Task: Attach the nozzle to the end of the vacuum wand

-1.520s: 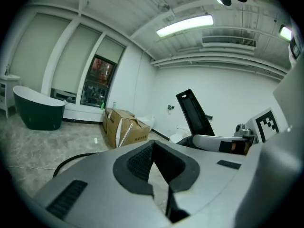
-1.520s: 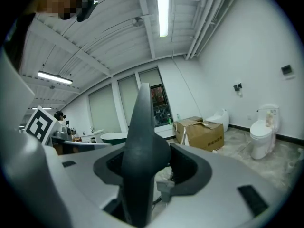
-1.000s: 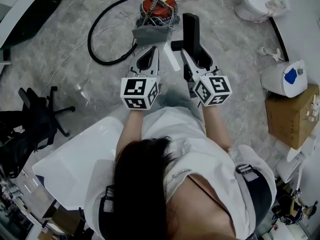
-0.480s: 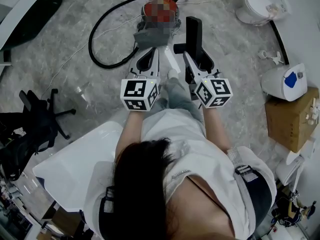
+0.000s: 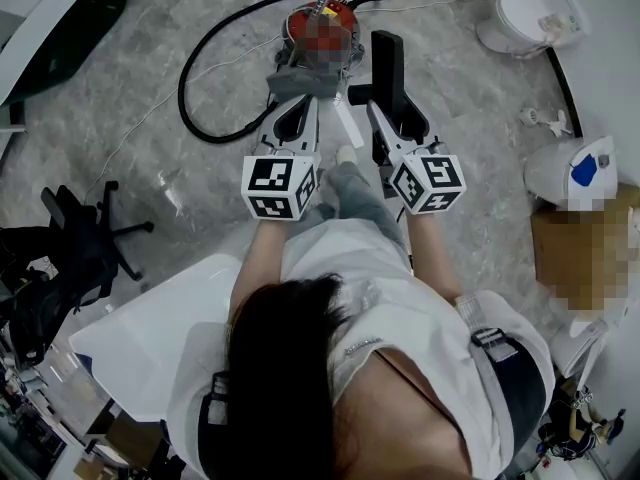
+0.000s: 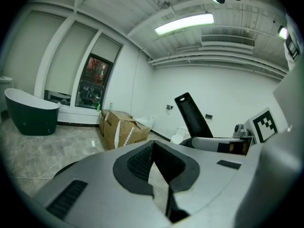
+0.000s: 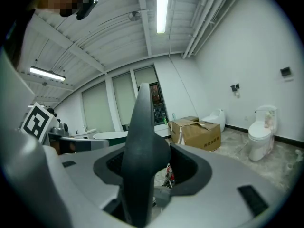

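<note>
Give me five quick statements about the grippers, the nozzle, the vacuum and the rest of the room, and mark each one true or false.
1. The right gripper has a black nozzle between its fingers. True.
2. The left gripper has its fingers spread wide apart. False: they are shut together with nothing held.
3. A red vacuum sits on the floor ahead of both grippers. True.
4. The black hose is piled on top of the cardboard box. False: it curves across the floor to the left of the vacuum in the head view.
5. A white toilet stands at the upper right of the head view. True.
</note>
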The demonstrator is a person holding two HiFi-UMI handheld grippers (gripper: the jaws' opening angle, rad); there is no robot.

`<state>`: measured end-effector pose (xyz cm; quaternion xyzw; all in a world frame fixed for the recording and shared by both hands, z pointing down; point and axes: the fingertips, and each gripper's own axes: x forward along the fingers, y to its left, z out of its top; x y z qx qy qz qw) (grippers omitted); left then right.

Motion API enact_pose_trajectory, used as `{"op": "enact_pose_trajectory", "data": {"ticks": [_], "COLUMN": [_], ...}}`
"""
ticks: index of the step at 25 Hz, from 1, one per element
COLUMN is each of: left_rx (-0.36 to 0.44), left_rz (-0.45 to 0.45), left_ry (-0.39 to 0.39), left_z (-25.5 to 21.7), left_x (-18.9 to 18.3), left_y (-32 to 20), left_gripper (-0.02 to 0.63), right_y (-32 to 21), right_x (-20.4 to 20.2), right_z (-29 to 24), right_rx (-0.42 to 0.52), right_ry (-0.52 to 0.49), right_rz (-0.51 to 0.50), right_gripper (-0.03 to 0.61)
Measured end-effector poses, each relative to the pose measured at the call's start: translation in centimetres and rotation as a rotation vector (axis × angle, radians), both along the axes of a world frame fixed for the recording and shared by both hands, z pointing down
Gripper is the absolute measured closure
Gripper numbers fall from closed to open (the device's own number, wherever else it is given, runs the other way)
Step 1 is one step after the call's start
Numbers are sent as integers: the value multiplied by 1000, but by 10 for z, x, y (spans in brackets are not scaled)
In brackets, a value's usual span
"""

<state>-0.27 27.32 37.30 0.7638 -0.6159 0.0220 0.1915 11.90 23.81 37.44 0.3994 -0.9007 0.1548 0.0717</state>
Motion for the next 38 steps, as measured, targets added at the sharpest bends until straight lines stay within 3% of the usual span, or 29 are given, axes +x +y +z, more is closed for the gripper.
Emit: {"op": "enact_pose_trajectory", "data": {"ticks": [19, 38], "left_rx": [-44, -117], "left_rz": [-41, -31], "left_ry": [-22, -12], "left_z": [12, 29], "left_x": [1, 24], "left_y": [-95, -144], "left_gripper": [612, 612], "right_y": [-96, -154], "right_x": [-13, -4], "right_z": [15, 22], "right_rx": [-42, -57], "right_ry": [3, -7], "right_rz": [-79, -144], "right_gripper": [336, 336]}}
